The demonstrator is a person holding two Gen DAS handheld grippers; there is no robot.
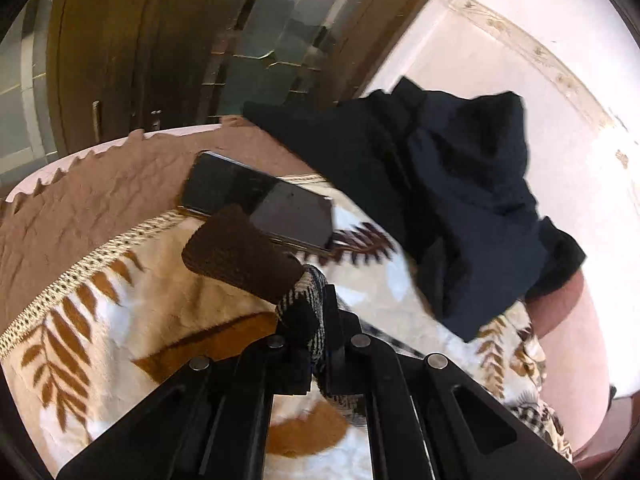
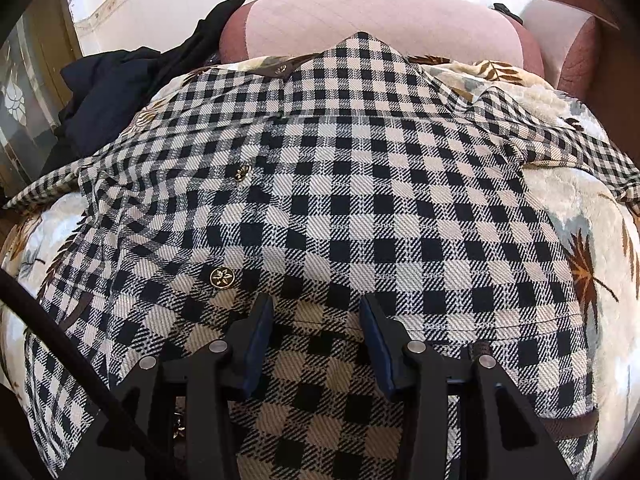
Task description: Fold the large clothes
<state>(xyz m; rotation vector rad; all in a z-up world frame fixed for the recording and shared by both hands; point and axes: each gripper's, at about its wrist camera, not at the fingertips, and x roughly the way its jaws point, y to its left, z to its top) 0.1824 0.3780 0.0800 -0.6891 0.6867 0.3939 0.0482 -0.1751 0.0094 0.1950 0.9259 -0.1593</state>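
Left gripper (image 1: 316, 292) is pinching a bunched fold of the checked jacket (image 2: 360, 184), its jaws pressed together on the black-and-cream cloth, with a brown cuff or flap (image 1: 240, 254) sticking out past the fingertips. Just beyond that flap a dark phone (image 1: 260, 204) is lying on the leaf-patterned blanket (image 1: 120, 300) (the one covering the bed), near the blanket's fringed edge, and a heap of dark navy clothing (image 1: 460, 208) is sitting toward the far edge by the white wall (image 1: 500, 40).

Right gripper (image 2: 316, 312) is hovering low over the jacket with its jaws spread apart and its blue pads (image 2: 260, 340) standing either side of the checked cloth; whether they are touching it I cannot tell. The jacket is lying spread flat across the middle of the blanket, gold buttons (image 2: 222, 278) showing left of the gripper. At the blanket's far edge a pink cushion (image 2: 380, 20) is resting.
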